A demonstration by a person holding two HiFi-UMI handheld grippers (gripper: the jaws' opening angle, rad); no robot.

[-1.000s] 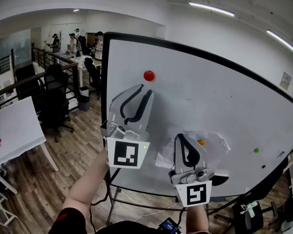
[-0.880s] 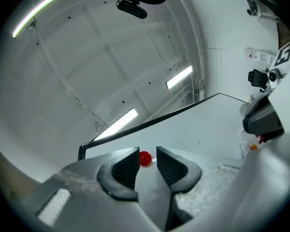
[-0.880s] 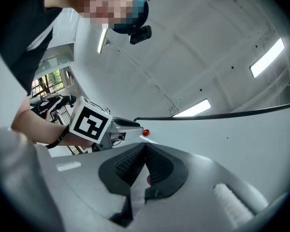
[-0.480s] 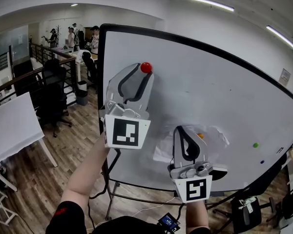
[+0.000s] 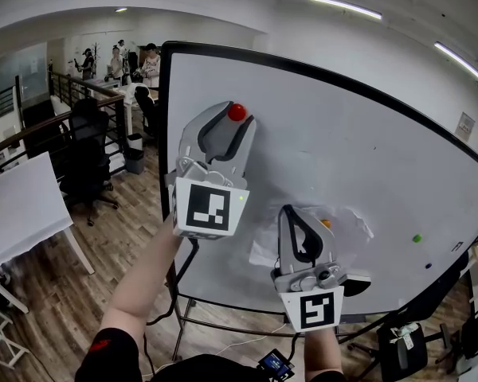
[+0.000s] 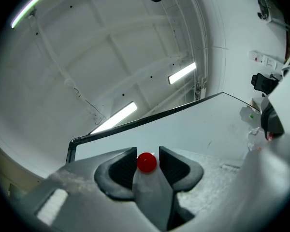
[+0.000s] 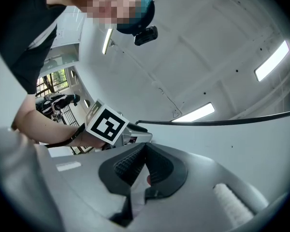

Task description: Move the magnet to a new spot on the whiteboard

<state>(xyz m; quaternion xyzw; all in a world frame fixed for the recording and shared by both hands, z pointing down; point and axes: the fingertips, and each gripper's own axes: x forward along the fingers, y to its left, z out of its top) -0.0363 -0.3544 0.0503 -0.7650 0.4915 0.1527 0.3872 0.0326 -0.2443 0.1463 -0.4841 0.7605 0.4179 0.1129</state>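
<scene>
A round red magnet sticks on the upper left of the whiteboard. My left gripper is raised to it, one jaw on each side. In the left gripper view the red magnet sits between the pads, which are opening and leave a thin gap on the right side. My right gripper is held lower, in front of the board's bottom part, with its jaws closed together and nothing in them. The right gripper looks toward the left gripper's marker cube.
An orange magnet and a green magnet sit low on the board, by a crumpled white sheet. A white table and office chairs stand to the left. People stand far back.
My left gripper rose from below the red magnet up to it, and its jaws spread and now straddle the magnet. The right gripper stayed about where it was.
</scene>
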